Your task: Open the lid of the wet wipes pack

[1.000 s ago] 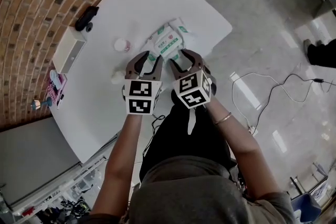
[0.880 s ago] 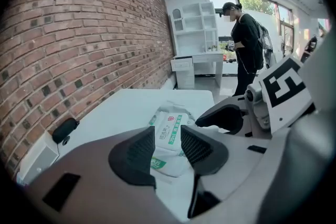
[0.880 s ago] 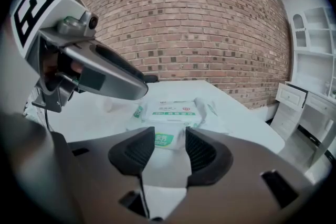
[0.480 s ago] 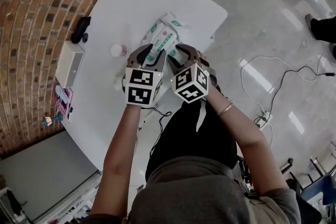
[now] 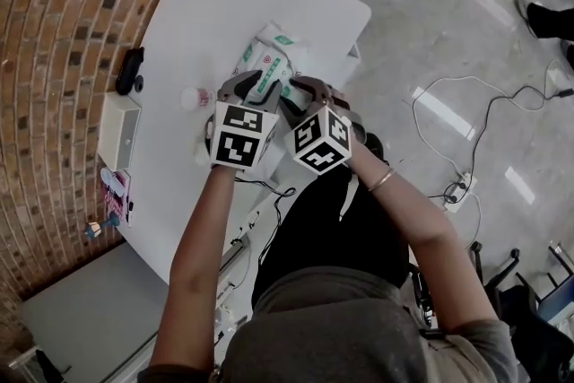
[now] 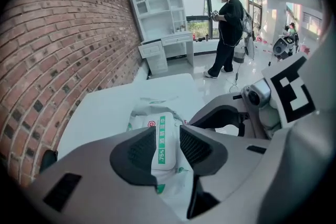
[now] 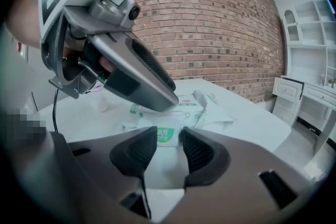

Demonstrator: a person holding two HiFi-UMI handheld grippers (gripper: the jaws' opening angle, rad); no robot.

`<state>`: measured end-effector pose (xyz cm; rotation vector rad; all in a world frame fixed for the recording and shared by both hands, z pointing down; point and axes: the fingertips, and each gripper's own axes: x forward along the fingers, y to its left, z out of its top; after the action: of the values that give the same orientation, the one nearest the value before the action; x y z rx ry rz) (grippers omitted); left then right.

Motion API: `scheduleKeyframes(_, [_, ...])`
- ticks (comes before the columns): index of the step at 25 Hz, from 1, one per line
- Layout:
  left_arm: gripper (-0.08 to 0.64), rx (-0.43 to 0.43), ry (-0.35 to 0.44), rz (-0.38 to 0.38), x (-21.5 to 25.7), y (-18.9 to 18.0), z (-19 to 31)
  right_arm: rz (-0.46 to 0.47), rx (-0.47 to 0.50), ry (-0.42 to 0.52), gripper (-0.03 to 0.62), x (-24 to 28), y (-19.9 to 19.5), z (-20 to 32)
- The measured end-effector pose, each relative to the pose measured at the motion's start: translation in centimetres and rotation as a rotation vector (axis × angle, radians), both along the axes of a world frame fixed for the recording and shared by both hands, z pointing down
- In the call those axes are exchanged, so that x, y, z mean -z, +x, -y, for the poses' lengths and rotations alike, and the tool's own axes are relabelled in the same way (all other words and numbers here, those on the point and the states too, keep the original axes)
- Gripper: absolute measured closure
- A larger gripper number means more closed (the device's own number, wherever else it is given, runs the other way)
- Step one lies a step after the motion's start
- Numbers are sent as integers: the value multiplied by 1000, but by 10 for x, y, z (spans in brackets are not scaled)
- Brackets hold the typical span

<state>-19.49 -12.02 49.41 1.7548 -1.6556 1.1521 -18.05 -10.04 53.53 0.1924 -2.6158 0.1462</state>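
Note:
The wet wipes pack (image 5: 266, 60), white with green print, lies on the white table (image 5: 188, 22) just beyond both grippers. My left gripper (image 5: 249, 86) tilts steeply down over the pack's near end. In the left gripper view its jaws (image 6: 168, 145) have just been closing a little, and the pack's white lid strip with a green stripe (image 6: 163, 140) shows in the gap; the pads do not press on it. My right gripper (image 5: 305, 91) sits close beside it, jaws (image 7: 169, 149) also just narrowed, with the pack's green label (image 7: 166, 134) seen through the gap and nothing gripped.
On the table's left part lie a black device (image 5: 130, 70), a white box (image 5: 118, 128), a small white cup (image 5: 191, 97) and a pink item (image 5: 117, 184). A brick wall (image 5: 54, 31) borders it. A cable (image 5: 466, 179) crosses the floor. A person (image 6: 228, 34) stands far off.
Both grippers have closed in on the pack, the left one dropping and rolling over its near end. Both pairs of jaws stand slightly narrower. The pack has not moved.

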Motion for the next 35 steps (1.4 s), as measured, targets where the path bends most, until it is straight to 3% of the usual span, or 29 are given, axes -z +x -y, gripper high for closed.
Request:
scheduleKeyframes(8, [416, -37, -86, 50, -17, 0, 7, -8, -5, -5, 437, -1, 0, 0])
scheduleKeyframes(18, [453, -70, -111, 149, -23, -2, 8, -31, 2, 10, 449, -3, 0, 0])
scheduleKeyframes(28, [483, -56, -114, 47, -19, -1, 9, -50, 18, 44, 473, -5, 2, 1])
scheduleKeyframes(35, [491, -20, -114, -73, -17, -2, 8, -68, 26, 46, 489, -6, 4, 2])
